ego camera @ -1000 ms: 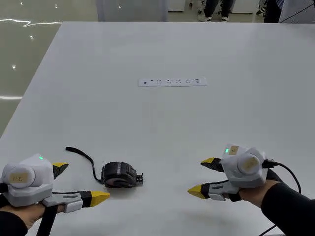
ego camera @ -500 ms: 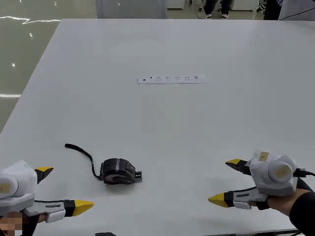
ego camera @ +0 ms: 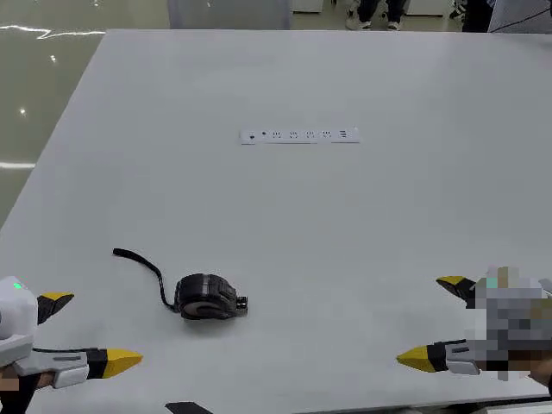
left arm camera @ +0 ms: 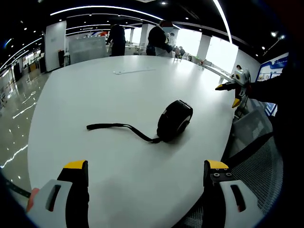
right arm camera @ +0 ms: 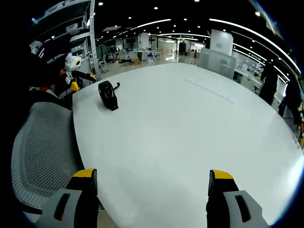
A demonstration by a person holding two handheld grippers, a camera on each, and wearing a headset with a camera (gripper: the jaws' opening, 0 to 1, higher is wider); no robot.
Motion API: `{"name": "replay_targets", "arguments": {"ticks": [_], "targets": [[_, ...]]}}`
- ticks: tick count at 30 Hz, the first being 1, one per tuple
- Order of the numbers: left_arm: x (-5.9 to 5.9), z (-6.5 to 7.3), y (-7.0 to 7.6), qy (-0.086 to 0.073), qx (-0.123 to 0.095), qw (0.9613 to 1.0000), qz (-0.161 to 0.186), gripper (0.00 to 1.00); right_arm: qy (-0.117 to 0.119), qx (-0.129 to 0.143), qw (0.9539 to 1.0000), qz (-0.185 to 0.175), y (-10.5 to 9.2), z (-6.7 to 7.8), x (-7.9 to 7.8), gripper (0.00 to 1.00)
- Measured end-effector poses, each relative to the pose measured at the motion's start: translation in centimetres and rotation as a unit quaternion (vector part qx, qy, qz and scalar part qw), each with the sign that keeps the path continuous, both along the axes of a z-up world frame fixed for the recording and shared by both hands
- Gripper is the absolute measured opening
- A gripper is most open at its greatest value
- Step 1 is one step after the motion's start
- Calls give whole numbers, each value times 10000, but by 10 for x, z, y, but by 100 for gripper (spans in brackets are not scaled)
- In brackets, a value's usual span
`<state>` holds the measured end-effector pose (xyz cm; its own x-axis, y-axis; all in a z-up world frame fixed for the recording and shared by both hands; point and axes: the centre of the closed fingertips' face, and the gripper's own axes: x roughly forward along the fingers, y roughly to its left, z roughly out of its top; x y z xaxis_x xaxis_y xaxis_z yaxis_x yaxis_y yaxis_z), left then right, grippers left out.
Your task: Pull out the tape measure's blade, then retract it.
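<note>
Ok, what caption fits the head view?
Tape measure lying on the white table, left gripper and right gripper open.

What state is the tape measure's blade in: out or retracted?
Retracted: no blade lies on the table; the tape measure shows just its hook.

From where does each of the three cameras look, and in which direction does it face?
Head view: on the person's head, facing forward and down at the table, the tape measure, the left gripper and right gripper, both open.
Left gripper view: on the left gripper, facing the nearby tape measure; own jaws spread below.
Right gripper view: on the right gripper, facing across the table; own jaws spread below.
Shared: the tape measure.
</note>
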<state>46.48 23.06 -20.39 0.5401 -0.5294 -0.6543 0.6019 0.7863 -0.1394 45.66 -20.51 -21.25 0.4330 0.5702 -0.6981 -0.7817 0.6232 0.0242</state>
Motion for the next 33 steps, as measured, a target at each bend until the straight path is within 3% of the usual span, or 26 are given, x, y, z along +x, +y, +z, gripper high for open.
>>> {"name": "replay_targets", "arguments": {"ticks": [4,17,21,33], "targets": [[0,-1,3,65,2,10000,34,99,-14,-70,9999,90,-3,-1,-5,99],[4,4,8,4,39,10000,78,99,-21,55,10000,71,-3,2,-7,99],[-1,1,7,181,66,9998,39,99,-30,41,10000,56,-6,2,-5,99],[0,3,9,153,93,9998,18,99,-5,36,10000,58,-8,2,-7,99]]}}
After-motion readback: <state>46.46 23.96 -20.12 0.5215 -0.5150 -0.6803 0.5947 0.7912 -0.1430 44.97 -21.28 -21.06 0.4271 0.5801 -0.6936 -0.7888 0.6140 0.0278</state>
